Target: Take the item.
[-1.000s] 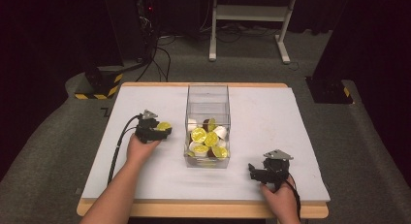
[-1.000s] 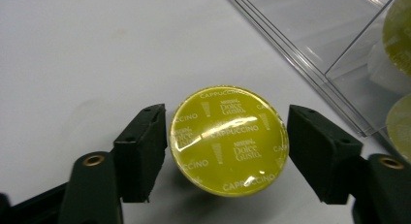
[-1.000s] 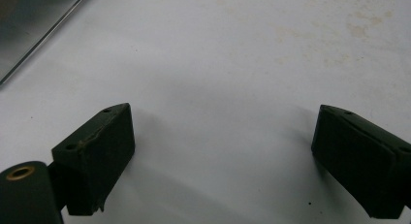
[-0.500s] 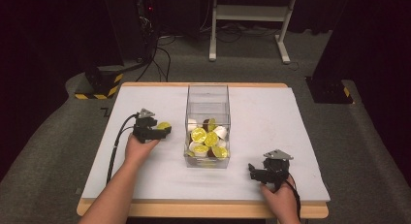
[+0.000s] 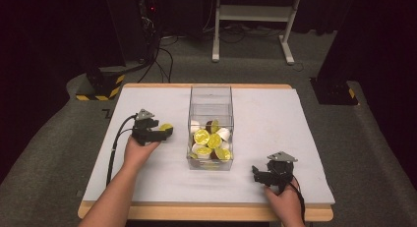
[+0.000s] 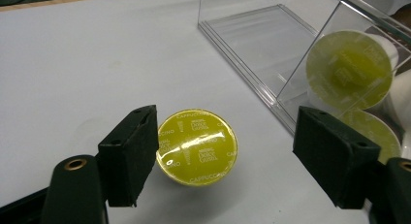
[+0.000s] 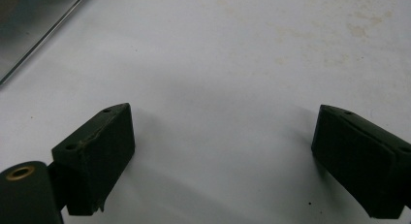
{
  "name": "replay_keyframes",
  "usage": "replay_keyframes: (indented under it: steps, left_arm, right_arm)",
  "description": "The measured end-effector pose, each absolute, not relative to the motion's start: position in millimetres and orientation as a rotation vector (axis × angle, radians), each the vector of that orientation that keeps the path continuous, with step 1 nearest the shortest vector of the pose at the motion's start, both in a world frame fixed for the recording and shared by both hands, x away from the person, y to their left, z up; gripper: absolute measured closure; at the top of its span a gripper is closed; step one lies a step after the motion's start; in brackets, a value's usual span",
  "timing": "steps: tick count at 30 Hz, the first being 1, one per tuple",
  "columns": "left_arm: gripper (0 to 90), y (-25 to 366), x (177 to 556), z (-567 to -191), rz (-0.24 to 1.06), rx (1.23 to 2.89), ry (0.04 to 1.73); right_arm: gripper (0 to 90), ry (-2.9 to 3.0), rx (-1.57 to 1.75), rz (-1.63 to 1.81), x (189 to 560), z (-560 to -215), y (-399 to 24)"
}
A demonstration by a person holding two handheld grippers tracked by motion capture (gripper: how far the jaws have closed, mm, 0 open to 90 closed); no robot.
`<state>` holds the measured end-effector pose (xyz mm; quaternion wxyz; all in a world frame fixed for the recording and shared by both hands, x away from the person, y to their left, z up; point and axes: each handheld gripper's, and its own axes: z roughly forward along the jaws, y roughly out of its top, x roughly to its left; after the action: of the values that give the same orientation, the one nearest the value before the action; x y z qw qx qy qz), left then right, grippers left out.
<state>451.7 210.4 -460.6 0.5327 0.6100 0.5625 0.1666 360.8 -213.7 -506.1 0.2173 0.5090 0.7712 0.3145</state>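
A yellow-lidded coffee capsule [image 6: 197,146] sits on the white table, left of the clear plastic box [image 5: 211,109]. My left gripper [image 6: 228,161] is open around it, its left jaw touching or nearly touching the capsule's rim and its right jaw well apart. In the high view the same capsule [image 5: 166,127] lies at the tip of the left gripper [image 5: 166,133]. Inside the box lie several capsules [image 5: 209,140], yellow-lidded, white and dark. Near the front right of the table my right gripper [image 5: 254,173] is open over bare table [image 7: 218,88], with nothing between its jaws.
The white table [image 5: 275,119] has a wooden edge [image 5: 206,212] at the front. The clear box wall [image 6: 271,54] stands just right of the capsule in the left gripper view. A box corner [image 7: 29,25] shows at the upper left of the right gripper view.
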Motion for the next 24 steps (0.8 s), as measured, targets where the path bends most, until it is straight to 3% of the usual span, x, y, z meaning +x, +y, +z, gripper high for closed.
replay_keyframes:
  steps: [24]
  left_arm:
    - [25.5, 224.2, 407.4, -450.4, 0.357, 1.459, 1.278]
  right_arm:
    - [8.2, 2.136, 1.408, 0.871, 360.8, -506.1, -213.7]
